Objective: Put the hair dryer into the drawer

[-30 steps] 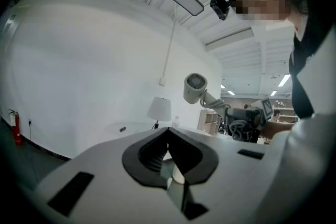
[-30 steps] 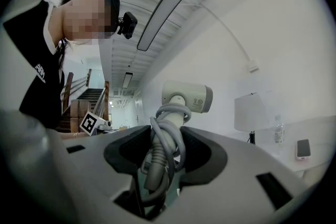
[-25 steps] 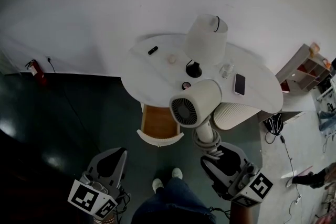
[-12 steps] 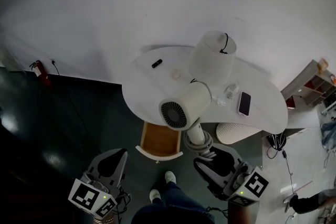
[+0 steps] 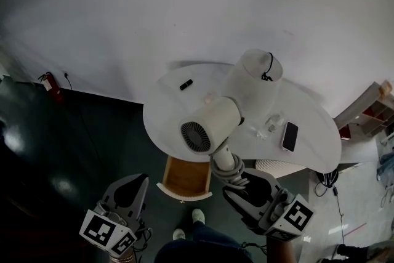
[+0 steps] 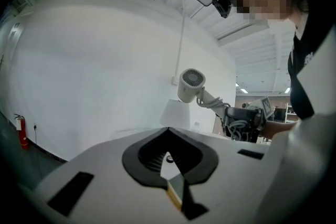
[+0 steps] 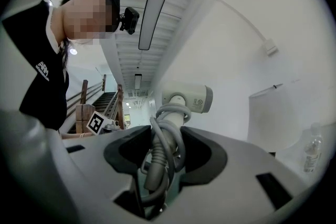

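A cream hair dryer (image 5: 206, 126) is held up over the front edge of the round white table (image 5: 166, 109), its grille facing the camera. My right gripper (image 5: 237, 178) is shut on its handle and the cord coiled round it. In the right gripper view the dryer (image 7: 189, 98) rises straight out of my right gripper (image 7: 165, 136). The open wooden drawer (image 5: 184, 178) juts out under the table, just left of the dryer's handle. My left gripper (image 5: 143, 178) hangs low at the left, empty, tips together. The left gripper view shows my left gripper (image 6: 168, 129) and the dryer (image 6: 190, 85) beyond it.
On the table stand a white lamp (image 5: 255, 80), a phone (image 5: 289, 135), a clear bottle (image 5: 273, 123) and a small black object (image 5: 186, 84). A ribbed white bin (image 5: 277, 166) sits under the table's right side. A fire extinguisher (image 5: 52, 86) stands by the wall. My shoes (image 5: 188, 225) are near the drawer.
The dryer and my right gripper have shifted left in the head view, from the table's right front to beside the drawer. The table and drawer have slid lower in the frame.
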